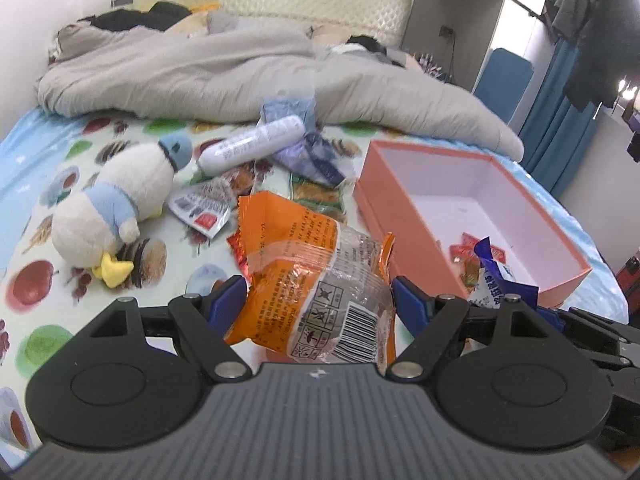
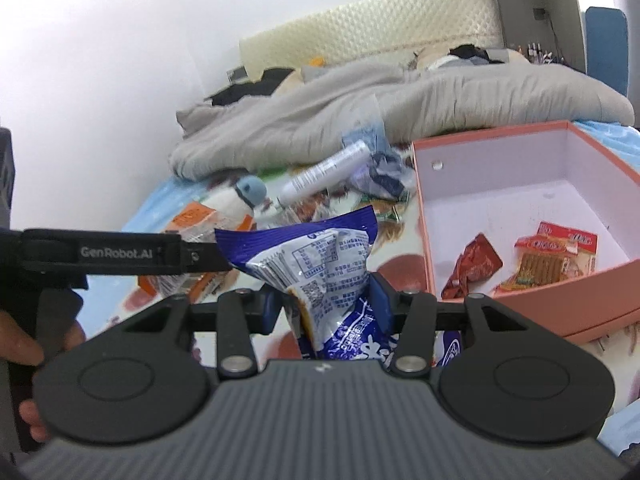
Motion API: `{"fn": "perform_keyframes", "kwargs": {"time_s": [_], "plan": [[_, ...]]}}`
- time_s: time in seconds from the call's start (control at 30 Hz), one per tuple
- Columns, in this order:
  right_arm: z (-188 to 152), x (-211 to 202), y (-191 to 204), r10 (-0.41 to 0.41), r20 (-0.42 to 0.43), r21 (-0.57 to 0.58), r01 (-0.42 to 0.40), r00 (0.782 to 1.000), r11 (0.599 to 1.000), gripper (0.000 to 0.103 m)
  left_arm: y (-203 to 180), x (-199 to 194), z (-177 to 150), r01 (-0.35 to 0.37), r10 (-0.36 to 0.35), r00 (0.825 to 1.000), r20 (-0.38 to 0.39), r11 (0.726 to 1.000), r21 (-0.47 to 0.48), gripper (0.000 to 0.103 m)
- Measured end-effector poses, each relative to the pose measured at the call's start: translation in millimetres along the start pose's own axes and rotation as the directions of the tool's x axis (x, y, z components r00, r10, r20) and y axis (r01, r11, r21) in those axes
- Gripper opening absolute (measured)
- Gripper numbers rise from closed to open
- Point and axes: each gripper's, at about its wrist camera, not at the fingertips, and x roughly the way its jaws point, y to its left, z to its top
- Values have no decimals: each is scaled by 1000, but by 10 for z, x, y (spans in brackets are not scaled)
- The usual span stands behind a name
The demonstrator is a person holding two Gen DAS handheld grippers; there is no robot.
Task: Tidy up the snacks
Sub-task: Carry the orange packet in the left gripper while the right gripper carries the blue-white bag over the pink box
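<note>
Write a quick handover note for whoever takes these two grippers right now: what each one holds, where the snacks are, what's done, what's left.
Left gripper: shut on the orange packet, lifted off the bed.
Right gripper: shut on the blue packet, also lifted, beside the pink box.
Done: a red packet and a clear packet of sticks lie in the box.
Left: drop both held packets in the box, then collect the loose snacks on the bed: the white tube, the crumpled blue wrapper, the green packet and the small clear packet by the plush duck.
</note>
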Motion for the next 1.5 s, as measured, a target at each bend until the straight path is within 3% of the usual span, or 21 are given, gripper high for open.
{"fn": "perform_keyframes", "kwargs": {"time_s": [0.3, 0.7, 1.0, 1.5], "plan": [[262, -275, -26, -12, 85, -16, 14, 996, 1000, 49, -257, -272, 169, 36, -37, 997, 63, 999, 23, 83], [495, -616, -341, -114, 139, -9, 117, 984, 993, 49, -895, -303, 419, 146, -152, 985, 82, 987, 74, 83], [649, -576, -882, -208, 134, 30, 206, 969, 978, 49, -1496, 280, 626, 217, -217, 976, -13, 968, 126, 82], [843, 224, -1899, -297, 61, 111, 289, 953, 951, 49, -1961, 1807, 1035, 251, -228, 962, -148, 956, 155, 83]]}}
